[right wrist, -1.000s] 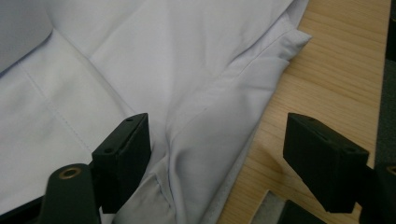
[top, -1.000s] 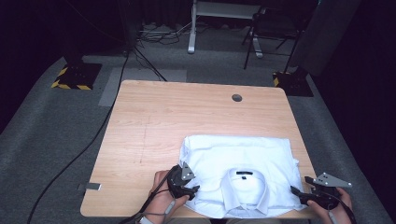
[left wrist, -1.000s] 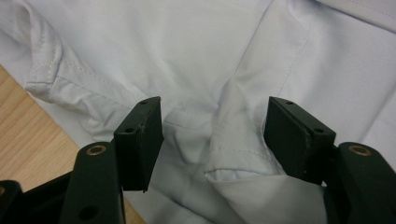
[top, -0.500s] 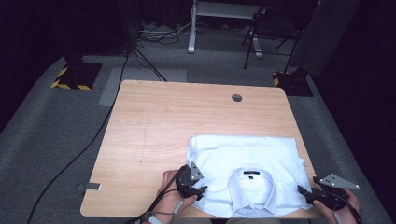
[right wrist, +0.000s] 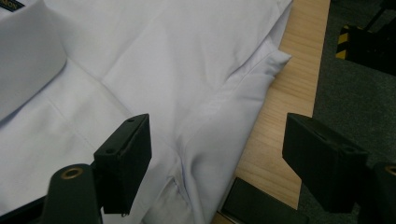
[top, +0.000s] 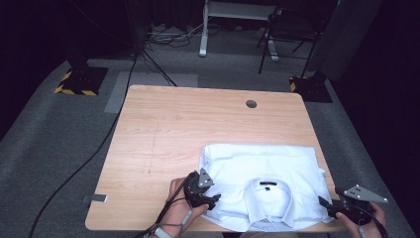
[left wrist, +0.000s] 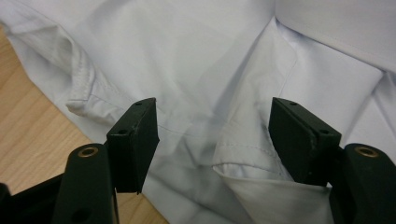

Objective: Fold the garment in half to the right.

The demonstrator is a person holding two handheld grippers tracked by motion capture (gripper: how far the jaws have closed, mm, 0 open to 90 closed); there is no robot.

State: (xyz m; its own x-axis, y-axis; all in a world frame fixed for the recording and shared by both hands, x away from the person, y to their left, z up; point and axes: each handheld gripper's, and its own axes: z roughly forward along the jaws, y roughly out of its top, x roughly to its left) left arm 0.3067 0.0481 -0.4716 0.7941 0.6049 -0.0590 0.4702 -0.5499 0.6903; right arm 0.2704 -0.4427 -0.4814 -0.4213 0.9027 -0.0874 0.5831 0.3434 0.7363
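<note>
A folded white shirt (top: 265,168) lies collar up at the near right of the wooden table (top: 198,124). Its collar (top: 267,191) faces the near edge. My left gripper (top: 214,198) is at the shirt's near left corner. In the left gripper view its jaws (left wrist: 212,135) stand apart over a stitched fold of the shirt (left wrist: 187,56); they have just been opening and the pads do not press the cloth. My right gripper (top: 324,203) is at the near right corner. Its jaws (right wrist: 217,149) are open over the shirt's edge (right wrist: 163,60) and the table rim.
A round cable hole (top: 251,104) sits near the table's far edge. Bare wood covers the left half and the far part of the table. The right edge of the table (right wrist: 280,121) drops to grey carpet. A black cable (top: 99,148) runs across the floor at the left.
The shirt has slid a little to the right and toward the near edge. Both grippers shifted the same way with it.
</note>
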